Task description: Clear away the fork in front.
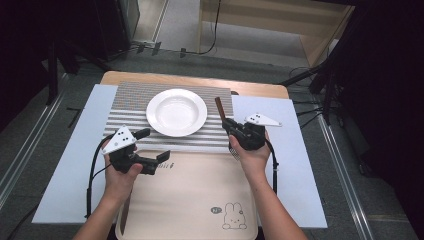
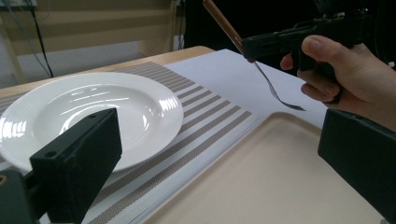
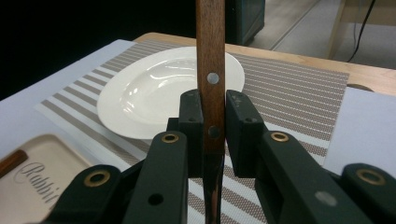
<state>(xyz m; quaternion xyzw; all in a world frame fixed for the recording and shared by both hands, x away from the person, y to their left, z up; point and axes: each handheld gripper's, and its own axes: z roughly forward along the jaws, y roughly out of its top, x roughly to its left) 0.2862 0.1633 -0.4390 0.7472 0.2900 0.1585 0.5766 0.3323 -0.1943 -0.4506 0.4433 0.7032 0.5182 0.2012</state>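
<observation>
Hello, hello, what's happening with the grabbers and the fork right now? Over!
Right gripper shut on wooden-handled metal fork, held in the air. Left gripper open, empty, over beige plastic tray. Round white plate nearby; nothing in the way.

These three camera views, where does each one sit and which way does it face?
High view: above the person's side of the table, facing forward and down; both forearms, the left tongs and right tongs show.
Left gripper view: rides the left tongs, facing across the white plate; its open black jaws show, with the other hand.
Right gripper view: rides the right tongs, facing along jaws shut on the wooden-handled fork.
Both gripper views share plate, striped placemat and beige tray.
</observation>
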